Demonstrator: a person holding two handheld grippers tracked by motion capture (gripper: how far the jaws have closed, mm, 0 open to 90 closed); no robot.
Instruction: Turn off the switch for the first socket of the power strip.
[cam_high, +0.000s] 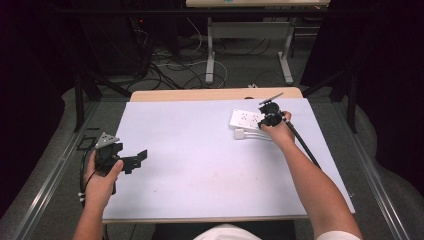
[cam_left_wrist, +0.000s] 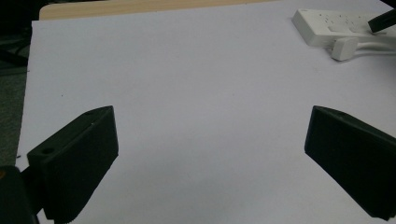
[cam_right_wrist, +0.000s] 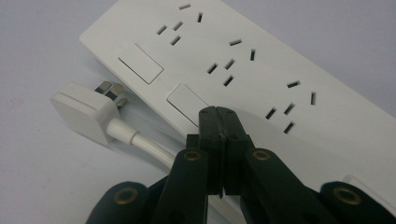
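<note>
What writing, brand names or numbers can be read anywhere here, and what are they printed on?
None can be read.
The white power strip shows socket holes and blank rocker switches, with no print on its visible face.
The white plug beside it is unmarked.
The right gripper and left gripper are plain black, and the white table cover bears no print.

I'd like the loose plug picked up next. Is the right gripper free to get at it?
Probably yes. The plug lies bare on the table beside the power strip, nothing over it. The right gripper sits shut over the strip, so it would have to open first.
</note>
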